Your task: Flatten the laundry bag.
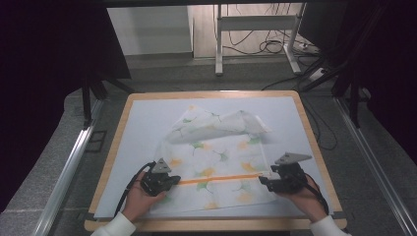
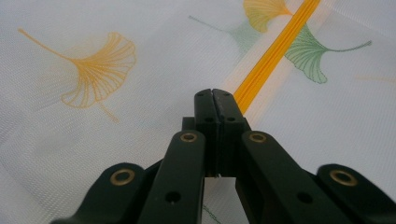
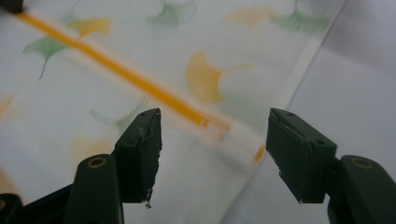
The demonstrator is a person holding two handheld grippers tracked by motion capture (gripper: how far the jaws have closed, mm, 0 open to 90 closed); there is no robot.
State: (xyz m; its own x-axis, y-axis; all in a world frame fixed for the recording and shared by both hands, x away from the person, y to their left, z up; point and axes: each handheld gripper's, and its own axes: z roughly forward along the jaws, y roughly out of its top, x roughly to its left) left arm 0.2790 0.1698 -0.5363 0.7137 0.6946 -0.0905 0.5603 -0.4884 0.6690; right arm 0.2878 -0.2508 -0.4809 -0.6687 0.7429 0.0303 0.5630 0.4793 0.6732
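Now: your left gripper [image 2: 212, 100] has its jaws fully closed, tips together at the near end of the orange zip [image 2: 275, 46]. Whether any bag film is pinched between them, you cannot tell; the tips sit on or just at the zip's end. Ahead of those tips the zip runs away across the bag [image 2: 93, 116], with yellow and green leaf prints on both sides of it.

Your right gripper [image 3: 215, 133] stands with jaws wide apart, nothing held. Between them lies the other end of the zip, with what looks like a pale slider [image 3: 217, 129] on it; blur keeps this uncertain. Just beyond the right jaw is the bag's side edge, then bare mat.

Step in hand, by my reading: zip closure, left end anchored, right jaws spread over the far end. Next move calls for centring the right jaws on the zip's end, closing on it squarely, and keeping the left hold firm so the bag does not slide or bunch.

From the high view: bag [image 1: 216, 162] lies flat between the two grippers [image 1: 160, 179] [image 1: 282, 178], its far part crumpled upward. Under it a pale blue mat [image 1: 147, 128] on a wood-edged table [image 1: 305, 123]. Beyond the table: grey floor, a white stand's legs [image 1: 255, 24], loose cables, dark curtains to both sides.
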